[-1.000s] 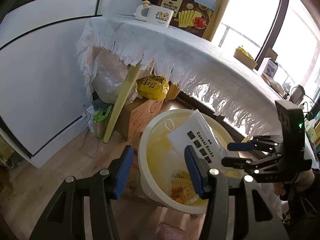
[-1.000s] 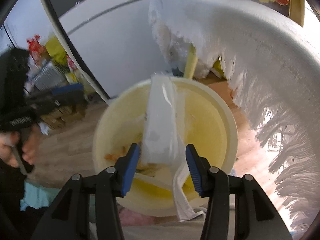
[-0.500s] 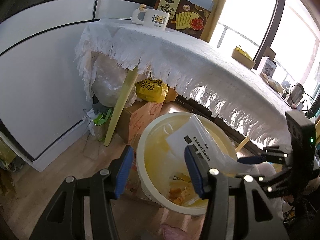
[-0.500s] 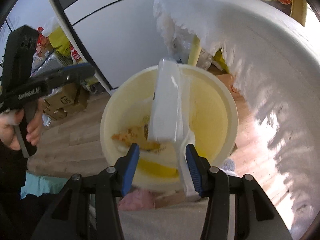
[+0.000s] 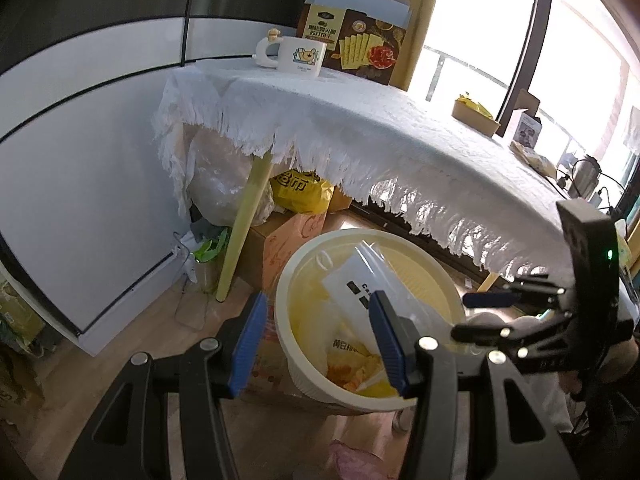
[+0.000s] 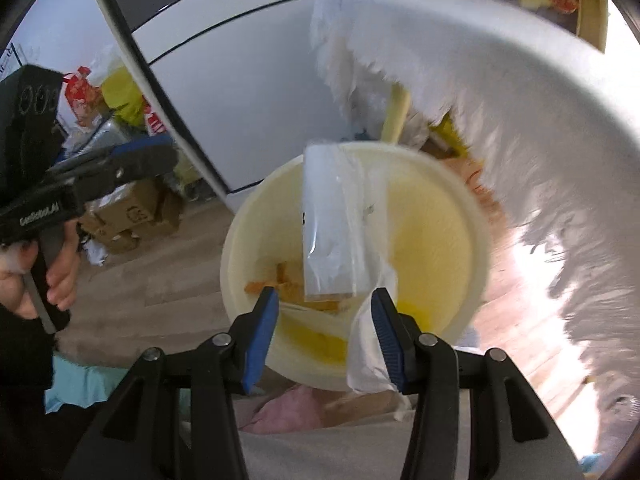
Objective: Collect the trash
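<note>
While both grippers hang above the cream waste bin (image 5: 448, 280), we see the clear plastic sock packet (image 6: 328, 224) leaning inside it, its top at the far rim and its lower end down among orange and yellow scraps (image 5: 352, 372). The left gripper (image 5: 320, 340) has its blue-padded jaws parted about halfway, with nothing between the pads; the packet lies beyond and below them, inside the bin. The right gripper (image 6: 324, 336) likewise stands half open and grips nothing; the packet's lower edge appears just ahead of the gap, while a loose flap of clear film (image 6: 368, 344) hangs beside the right-hand pad. We cannot tell whether film and pad touch. A fringed white tablecloth (image 5: 360, 132) overhangs the bin.
</note>
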A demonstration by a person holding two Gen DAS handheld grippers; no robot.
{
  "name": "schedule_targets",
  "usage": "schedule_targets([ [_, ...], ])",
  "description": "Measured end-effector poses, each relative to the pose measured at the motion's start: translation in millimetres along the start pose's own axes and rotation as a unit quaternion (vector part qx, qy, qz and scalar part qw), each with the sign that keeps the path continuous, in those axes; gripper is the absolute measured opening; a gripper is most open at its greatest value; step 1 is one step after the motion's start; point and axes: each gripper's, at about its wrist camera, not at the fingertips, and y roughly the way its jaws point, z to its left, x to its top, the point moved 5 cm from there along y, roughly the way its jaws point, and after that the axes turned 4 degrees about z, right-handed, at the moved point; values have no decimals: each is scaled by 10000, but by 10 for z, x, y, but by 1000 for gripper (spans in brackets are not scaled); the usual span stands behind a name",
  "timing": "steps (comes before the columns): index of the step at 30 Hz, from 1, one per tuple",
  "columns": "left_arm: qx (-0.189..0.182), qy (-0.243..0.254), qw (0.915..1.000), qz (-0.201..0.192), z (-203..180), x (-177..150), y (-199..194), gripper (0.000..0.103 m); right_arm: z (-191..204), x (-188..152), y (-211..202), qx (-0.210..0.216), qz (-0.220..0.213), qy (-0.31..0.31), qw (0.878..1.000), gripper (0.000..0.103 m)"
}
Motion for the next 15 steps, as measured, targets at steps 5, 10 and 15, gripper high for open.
schedule_targets([
  [5, -18, 110, 9999, -56, -123, -75, -156, 53, -28, -24, -272, -200, -213, 42, 9996, 46],
  [10, -209, 220, 9995, -116, -339, -114, -278, 53, -43, -153, -560, -335, -432, 178, 9983, 46],
  [15, -376, 358, 9985, -198, -575, -130, -377, 54, -50, -309, -908, -467, -717, 327, 9958, 46],
])
